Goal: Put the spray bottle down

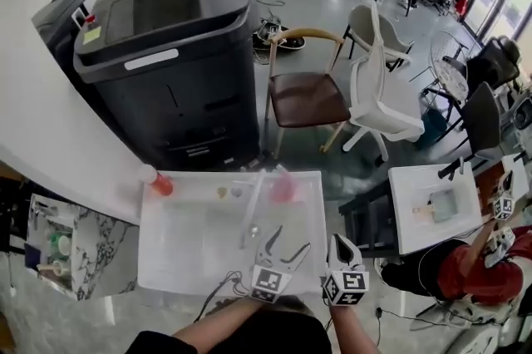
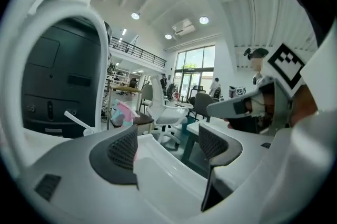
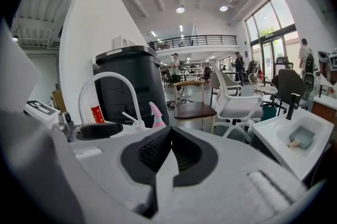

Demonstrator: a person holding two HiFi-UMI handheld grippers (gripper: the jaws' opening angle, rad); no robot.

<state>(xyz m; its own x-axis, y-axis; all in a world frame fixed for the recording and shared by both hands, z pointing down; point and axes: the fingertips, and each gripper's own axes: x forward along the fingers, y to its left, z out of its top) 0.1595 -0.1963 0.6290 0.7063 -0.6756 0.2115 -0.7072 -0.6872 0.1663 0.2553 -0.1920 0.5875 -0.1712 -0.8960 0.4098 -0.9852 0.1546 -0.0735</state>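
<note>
Spray bottle (image 1: pixel 283 188) sits on the tabletop (image 1: pixel 191 253), apart from both claws; left claw (image 1: pixel 291 241) spread and empty; right claw (image 1: pixel 339 243) pressed together on nothing; judgement: release looks done; any retreat wants straight, unhurried hands, clear of the bottle.

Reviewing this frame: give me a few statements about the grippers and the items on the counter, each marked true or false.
1. The left gripper is open and empty. True.
2. The right gripper holds the spray bottle. False: its jaws are shut on nothing, and the bottle stands on the white counter, apart from both grippers.
3. A chair with a brown seat stands beyond the counter. True.
4. In the head view, the red bottle stands to the right of the spray bottle. False: it stands to the left, near the counter's far left corner.
</note>
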